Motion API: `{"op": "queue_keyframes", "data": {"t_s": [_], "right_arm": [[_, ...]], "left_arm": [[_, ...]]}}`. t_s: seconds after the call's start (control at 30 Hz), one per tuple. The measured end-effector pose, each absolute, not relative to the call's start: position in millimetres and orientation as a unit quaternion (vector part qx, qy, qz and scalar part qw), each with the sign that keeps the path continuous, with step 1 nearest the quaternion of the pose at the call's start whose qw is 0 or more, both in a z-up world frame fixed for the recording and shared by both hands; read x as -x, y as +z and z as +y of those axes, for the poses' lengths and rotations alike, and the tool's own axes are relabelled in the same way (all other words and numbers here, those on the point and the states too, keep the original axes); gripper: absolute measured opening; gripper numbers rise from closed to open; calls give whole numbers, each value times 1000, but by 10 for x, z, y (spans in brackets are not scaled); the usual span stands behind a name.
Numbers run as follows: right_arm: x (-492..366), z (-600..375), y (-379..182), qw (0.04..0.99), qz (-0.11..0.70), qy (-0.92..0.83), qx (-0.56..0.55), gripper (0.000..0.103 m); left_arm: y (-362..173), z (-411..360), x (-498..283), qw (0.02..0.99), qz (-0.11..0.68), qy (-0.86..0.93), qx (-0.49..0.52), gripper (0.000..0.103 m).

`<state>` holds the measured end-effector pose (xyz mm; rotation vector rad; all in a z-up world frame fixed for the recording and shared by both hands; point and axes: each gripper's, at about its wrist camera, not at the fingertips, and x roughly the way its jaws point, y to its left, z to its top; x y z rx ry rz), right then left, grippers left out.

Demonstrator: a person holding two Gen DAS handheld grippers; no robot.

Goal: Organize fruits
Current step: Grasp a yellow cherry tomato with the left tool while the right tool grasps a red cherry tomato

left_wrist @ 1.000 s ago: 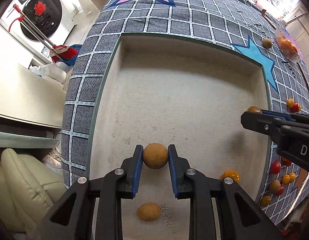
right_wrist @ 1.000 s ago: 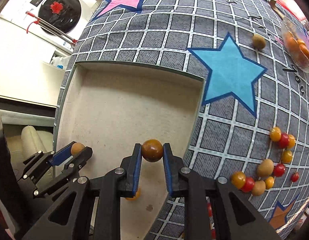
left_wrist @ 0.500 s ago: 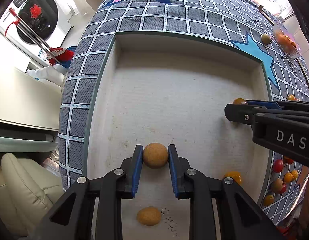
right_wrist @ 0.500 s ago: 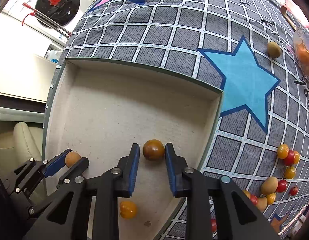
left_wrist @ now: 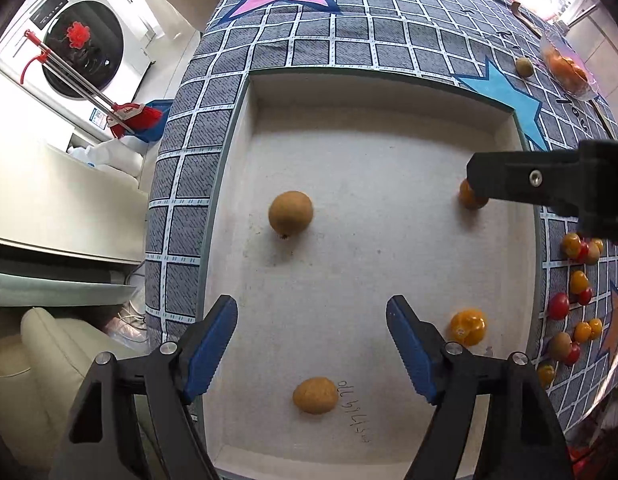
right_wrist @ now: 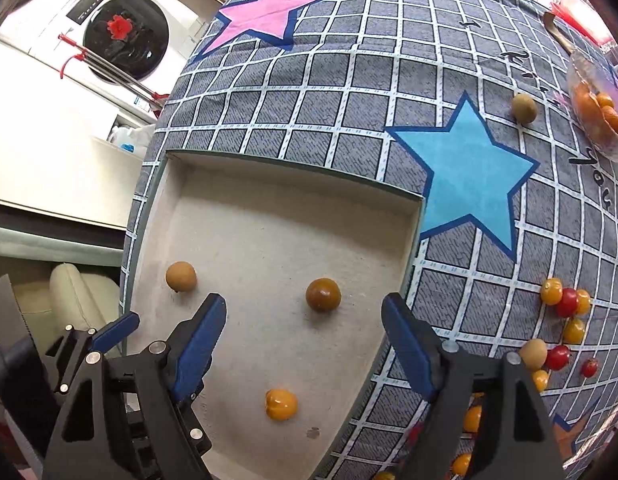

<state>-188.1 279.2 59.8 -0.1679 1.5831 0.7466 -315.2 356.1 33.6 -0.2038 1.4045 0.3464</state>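
A shallow beige box (left_wrist: 245, 128) (right_wrist: 413, 216) lies on the checked tablecloth. Inside it rests a tan round fruit (left_wrist: 290, 213) (right_wrist: 181, 276), below my left gripper (left_wrist: 311, 340), whose jaws are opening with nothing between the pads. A dark brown fruit (right_wrist: 323, 294) (left_wrist: 471, 198) lies on the box floor just ahead of my right gripper (right_wrist: 303, 334), jaws also opening, free of it. A second tan fruit (left_wrist: 314, 395) and an orange tomato (left_wrist: 468, 326) (right_wrist: 281, 404) also lie in the box. The right gripper's finger (left_wrist: 549, 180) crosses the left wrist view.
Several red, orange and tan small fruits (right_wrist: 565, 320) (left_wrist: 577, 280) lie loose on the cloth right of the box. One tan fruit (right_wrist: 523, 108) sits beside a clear bowl of orange fruit (right_wrist: 597, 116). A washing machine and a red broom stand off the table's left.
Both grippers opened wide and let go of their fruits. The tan fruit and the dark brown fruit now rest on the box floor. The right gripper rose slightly.
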Motion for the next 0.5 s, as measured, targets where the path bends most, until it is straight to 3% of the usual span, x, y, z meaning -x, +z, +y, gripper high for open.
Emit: {"op": "queue_keyframes", "data": {"t_s": [0.5], "right_arm": [[1706,963,556,665,727,170,0,83]], "left_arm": [[720,2634,2686,781,620,63,30,78]]}}
